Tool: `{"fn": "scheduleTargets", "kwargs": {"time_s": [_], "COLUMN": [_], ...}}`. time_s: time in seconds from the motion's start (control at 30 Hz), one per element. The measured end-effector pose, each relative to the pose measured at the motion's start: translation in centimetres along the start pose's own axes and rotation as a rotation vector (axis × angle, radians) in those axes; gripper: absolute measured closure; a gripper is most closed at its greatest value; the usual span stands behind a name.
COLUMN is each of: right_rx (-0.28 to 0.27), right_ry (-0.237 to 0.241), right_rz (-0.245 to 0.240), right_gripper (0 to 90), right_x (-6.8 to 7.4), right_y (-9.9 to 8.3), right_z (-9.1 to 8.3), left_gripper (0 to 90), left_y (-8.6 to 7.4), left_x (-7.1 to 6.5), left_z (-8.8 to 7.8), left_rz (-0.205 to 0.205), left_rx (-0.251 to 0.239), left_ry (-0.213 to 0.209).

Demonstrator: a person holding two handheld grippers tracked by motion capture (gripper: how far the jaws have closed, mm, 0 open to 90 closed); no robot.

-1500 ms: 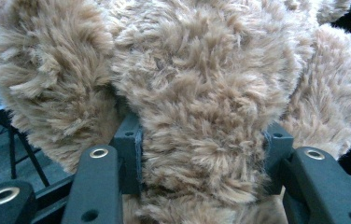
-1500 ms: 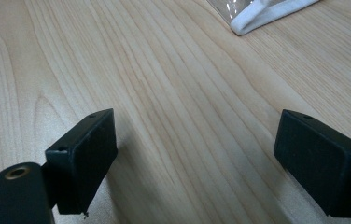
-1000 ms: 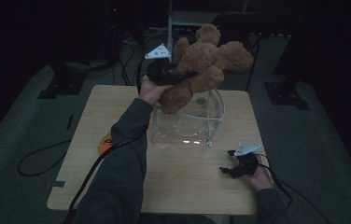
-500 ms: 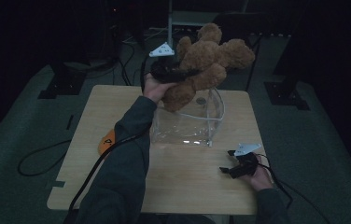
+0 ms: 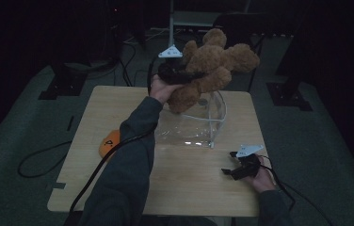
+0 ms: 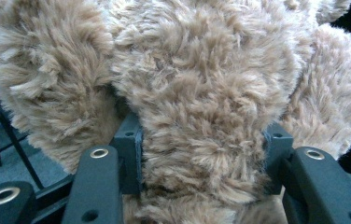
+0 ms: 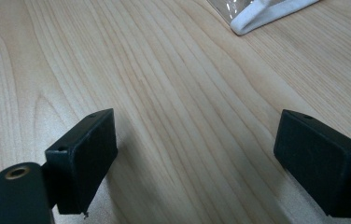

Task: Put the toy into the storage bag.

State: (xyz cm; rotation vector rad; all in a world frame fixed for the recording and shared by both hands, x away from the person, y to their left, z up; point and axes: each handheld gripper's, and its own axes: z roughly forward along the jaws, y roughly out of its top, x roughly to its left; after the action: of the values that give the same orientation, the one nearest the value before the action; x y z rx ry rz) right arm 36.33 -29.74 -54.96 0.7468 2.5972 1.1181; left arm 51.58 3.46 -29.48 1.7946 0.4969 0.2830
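High view: left tongs clamp the teddy bear above the clear bag; right tongs gape.

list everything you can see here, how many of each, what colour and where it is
teddy bear: one, light brown, held up above the clear container
clear container: one, see-through with a white rim, middle of the table
orange thing: one, orange, left part of the table, partly behind the sleeve
table: one, light wood, centre
left gripper: one, black, closed on the teddy bear
right gripper: one, black, jaws apart, low over the table's near right part
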Motion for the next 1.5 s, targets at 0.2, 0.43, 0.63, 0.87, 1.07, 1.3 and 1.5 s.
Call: {"fn": "scheduleTargets", "kwargs": {"time_s": [0.2, 0.43, 0.63, 0.87, 1.07, 1.3, 1.5], "right_rx": [0.0, 0.001, 0.0, 0.0, 0.0, 0.0, 0.0], "right_ry": [0.001, 0.0, 0.0, 0.0, 0.0, 0.0, 0.0], "right_rz": [0.002, 0.002, 0.001, -0.001, -0.001, 0.0, -0.001], "right_gripper": [12.6, 12.6, 12.6, 12.6, 12.6, 12.6, 12.6], "right_x": [0.0, 0.0, 0.0, 0.0, 0.0, 0.0, 0.0], "right_y": [0.0, 0.0, 0.0, 0.0, 0.0, 0.0, 0.0], "right_z": [0.0, 0.0, 0.0, 0.0, 0.0, 0.0, 0.0], "left_gripper": [48.7, 49.0, 48.9, 48.8, 48.5, 48.3, 47.9], "left_y": [-0.5, -1.0, -1.4, -2.1, -2.2, -2.3, -2.4], "left_x": [0.1, 0.0, -0.1, -0.3, -0.4, -0.6, -0.7], "left_z": [0.5, 1.1, 1.6, 2.3, 2.5, 2.7, 3.1], "left_rz": [-0.006, 0.002, -0.003, -0.011, -0.007, 0.003, 0.017], "left_rx": [0.014, 0.041, 0.059, 0.077, 0.094, 0.118, 0.156], "left_ry": [0.01, 0.015, 0.011, 0.002, -0.013, -0.016, -0.032]}}
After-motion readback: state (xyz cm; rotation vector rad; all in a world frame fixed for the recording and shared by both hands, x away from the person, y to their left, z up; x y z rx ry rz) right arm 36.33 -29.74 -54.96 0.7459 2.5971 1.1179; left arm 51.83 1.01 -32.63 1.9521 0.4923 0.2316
